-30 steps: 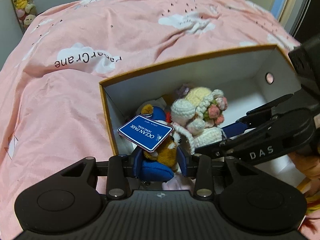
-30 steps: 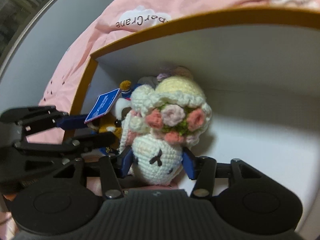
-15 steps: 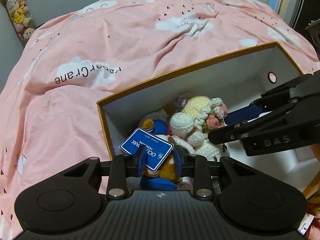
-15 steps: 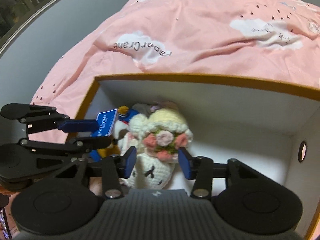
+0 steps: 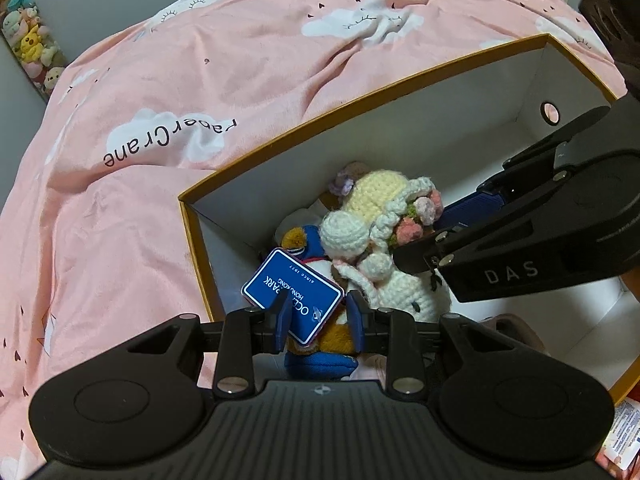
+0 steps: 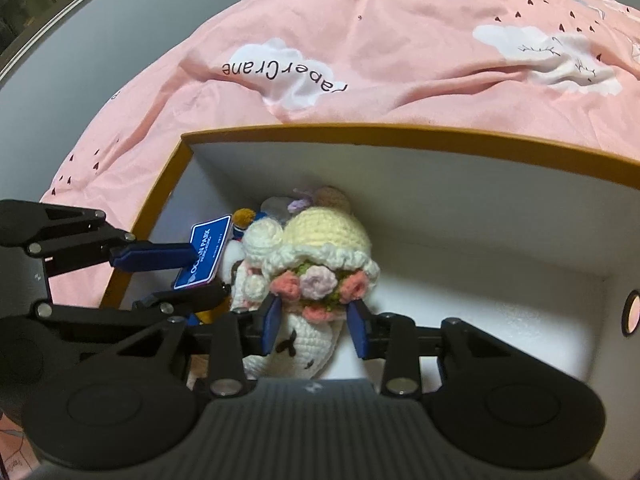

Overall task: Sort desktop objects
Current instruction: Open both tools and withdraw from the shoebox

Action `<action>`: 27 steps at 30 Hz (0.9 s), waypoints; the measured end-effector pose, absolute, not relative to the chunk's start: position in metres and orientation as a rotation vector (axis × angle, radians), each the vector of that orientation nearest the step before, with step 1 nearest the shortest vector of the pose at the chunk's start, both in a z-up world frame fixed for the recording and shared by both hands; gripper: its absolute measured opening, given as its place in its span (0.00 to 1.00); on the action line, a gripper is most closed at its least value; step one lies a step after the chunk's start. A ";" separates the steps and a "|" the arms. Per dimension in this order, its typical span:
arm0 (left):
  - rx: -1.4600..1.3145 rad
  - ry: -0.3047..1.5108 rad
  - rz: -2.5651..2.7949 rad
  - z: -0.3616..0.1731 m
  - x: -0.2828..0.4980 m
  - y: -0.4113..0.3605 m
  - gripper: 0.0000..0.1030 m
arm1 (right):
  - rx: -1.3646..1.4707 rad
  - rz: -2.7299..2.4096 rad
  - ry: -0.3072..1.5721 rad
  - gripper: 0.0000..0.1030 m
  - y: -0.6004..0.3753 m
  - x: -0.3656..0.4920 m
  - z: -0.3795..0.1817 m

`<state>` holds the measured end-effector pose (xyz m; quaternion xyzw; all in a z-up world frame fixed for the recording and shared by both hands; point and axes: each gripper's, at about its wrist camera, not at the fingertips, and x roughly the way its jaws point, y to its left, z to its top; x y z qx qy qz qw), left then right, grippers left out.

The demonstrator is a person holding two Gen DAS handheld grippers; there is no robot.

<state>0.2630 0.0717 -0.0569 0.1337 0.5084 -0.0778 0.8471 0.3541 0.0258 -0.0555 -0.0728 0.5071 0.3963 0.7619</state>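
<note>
Two plush toys, one box, two grippers

The left gripper [image 5: 318,322] clamps the tagged plush toy [image 5: 320,336] in the shoebox [image 6: 360,136] corner; the right gripper [image 6: 314,326] is closing around the crocheted doll [image 6: 316,280]. Both look soft and light, best gripped mid-body.

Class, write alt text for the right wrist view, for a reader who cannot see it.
The right gripper, jaws closing, frames a white crocheted doll with a flower crown, lying in the corner of an orange-rimmed box on a pink cloud-print bedspread. At left, the left gripper holds a plush toy with a blue tag.
</note>
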 end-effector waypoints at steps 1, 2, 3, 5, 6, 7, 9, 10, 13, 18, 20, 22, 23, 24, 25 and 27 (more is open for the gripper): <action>0.276 1.071 -0.163 -0.056 0.263 0.072 0.33 | -0.151 0.861 1.106 0.37 0.025 0.355 -0.056; 0.269 1.067 -0.162 -0.055 0.263 0.073 0.33 | -0.146 0.861 1.106 0.37 0.024 0.355 -0.057; 0.263 1.059 -0.161 -0.054 0.262 0.073 0.33 | -0.144 0.861 1.104 0.37 0.022 0.354 -0.056; 0.251 1.041 -0.162 -0.051 0.259 0.075 0.33 | -0.145 0.861 1.098 0.38 0.019 0.353 -0.053; 0.242 1.032 -0.164 -0.049 0.258 0.076 0.33 | -0.144 0.858 1.094 0.38 0.018 0.352 -0.050; 0.232 1.015 -0.169 -0.045 0.255 0.077 0.33 | -0.142 0.857 1.091 0.38 0.015 0.350 -0.047; 0.223 0.979 -0.175 -0.038 0.249 0.078 0.33 | -0.142 0.851 1.075 0.38 0.010 0.347 -0.041; 0.219 0.964 -0.175 -0.033 0.245 0.077 0.33 | -0.145 0.850 1.063 0.38 0.007 0.344 -0.037; 0.206 0.934 -0.177 -0.019 0.233 0.076 0.33 | -0.154 0.855 1.025 0.38 -0.001 0.333 -0.026; 0.188 0.875 -0.211 0.007 0.204 0.068 0.33 | -0.166 0.870 0.951 0.39 -0.017 0.304 0.000; 0.167 0.842 -0.223 0.018 0.189 0.066 0.33 | -0.166 0.883 0.913 0.44 -0.025 0.290 0.012; 0.141 0.817 -0.231 0.028 0.173 0.065 0.33 | -0.156 0.889 0.872 0.45 -0.036 0.274 0.023; 0.130 0.810 -0.239 0.032 0.166 0.064 0.33 | -0.147 0.889 0.853 0.45 -0.042 0.267 0.029; 0.117 0.803 -0.246 0.036 0.157 0.063 0.33 | -0.134 0.890 0.835 0.45 -0.049 0.259 0.034; 0.101 0.794 -0.251 0.039 0.149 0.063 0.33 | -0.123 0.892 0.821 0.45 -0.054 0.253 0.039; 0.069 0.783 -0.261 0.043 0.134 0.062 0.33 | -0.094 0.893 0.782 0.45 -0.070 0.235 0.048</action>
